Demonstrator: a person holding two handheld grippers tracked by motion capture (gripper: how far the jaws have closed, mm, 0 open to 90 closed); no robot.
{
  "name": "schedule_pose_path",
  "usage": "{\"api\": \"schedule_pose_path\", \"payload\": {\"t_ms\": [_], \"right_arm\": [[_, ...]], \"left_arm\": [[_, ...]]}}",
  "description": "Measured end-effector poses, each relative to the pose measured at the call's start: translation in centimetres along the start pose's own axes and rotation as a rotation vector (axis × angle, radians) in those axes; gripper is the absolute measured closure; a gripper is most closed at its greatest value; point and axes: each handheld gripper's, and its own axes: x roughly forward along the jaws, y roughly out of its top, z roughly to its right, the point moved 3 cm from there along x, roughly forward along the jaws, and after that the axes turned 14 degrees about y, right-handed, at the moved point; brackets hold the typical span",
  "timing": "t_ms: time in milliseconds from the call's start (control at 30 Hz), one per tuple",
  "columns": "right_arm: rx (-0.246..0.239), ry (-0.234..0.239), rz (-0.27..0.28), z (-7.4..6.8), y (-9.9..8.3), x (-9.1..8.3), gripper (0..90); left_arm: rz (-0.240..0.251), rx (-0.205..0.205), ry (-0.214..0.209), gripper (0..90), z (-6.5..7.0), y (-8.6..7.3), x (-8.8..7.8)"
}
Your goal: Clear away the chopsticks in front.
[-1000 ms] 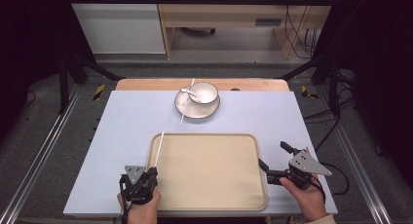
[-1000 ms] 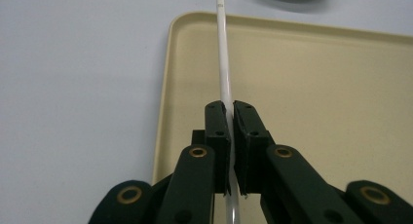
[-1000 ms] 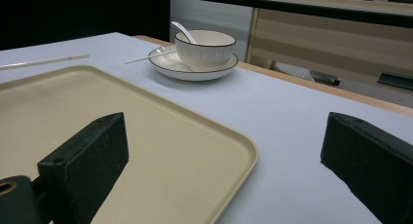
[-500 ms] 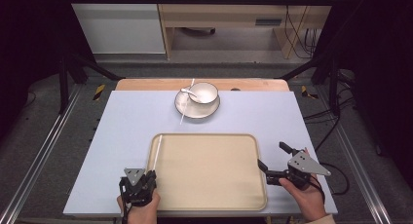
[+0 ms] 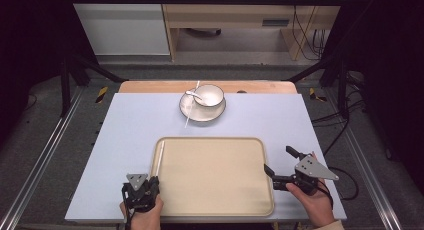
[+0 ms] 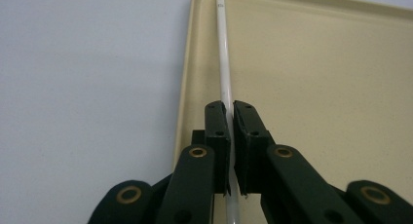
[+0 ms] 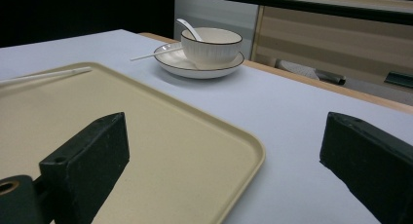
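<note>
Left gripper (image 5: pixel 148 186): near front edge of tabletop (image 5: pixel 130 125), at the tray's left front corner. Jaws closed on a white chopstick (image 6: pixel 224 73), pinched between the pads; seen close in the left gripper view.

Chopstick: thin, white, straight. Runs from the jaws away from the person along the inside of the tray's left rim, lying low over the tray floor; whether its far end touches the tray cannot be told.

Right gripper (image 5: pixel 282 166): beside the tray's right front corner, over bare tabletop. Jaws wide apart, nothing between them; one jaw stands over the tray's rim, the other over the tabletop.

Tray (image 5: pixel 250 200): beige, rectangular, rounded corners, raised rim. Sits at centre front of tabletop.

Plate (image 5: pixel 192 114): white, dark rim, at far centre of tabletop, well apart from tray.

Bowl (image 5: pixel 210 96): white, on the plate, spoon (image 5: pixel 192 94) leaning in it.

Second chopstick (image 5: pixel 191 107): white, lies across the plate's left side.
</note>
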Motion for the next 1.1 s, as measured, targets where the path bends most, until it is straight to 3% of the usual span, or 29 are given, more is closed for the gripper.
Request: {"api": "schedule_pose_path", "payload": {"t_ms": [567,833,933,1100], "right_arm": [[0.001,0.005,-0.002,0.0,0.0,0.1,4.0],[0.002,0.004,-0.003,0.0,-0.1,0.0,4.1],[0.004,-0.001,-0.007,0.1,-0.1,0.0,4.0],[0.004,-0.008,-0.014,0.2,-0.2,-0.1,4.0]], "left_arm": [[0.003,0.011,0.0,82.3,0.1,-0.2,0.3],[0.044,0.031,-0.011,74.8,0.3,0.6,0.2],[0.059,0.066,-0.035,71.4,0.5,1.4,0.4],[0.076,0.162,-0.08,62.7,1.1,2.9,1.0]]}}
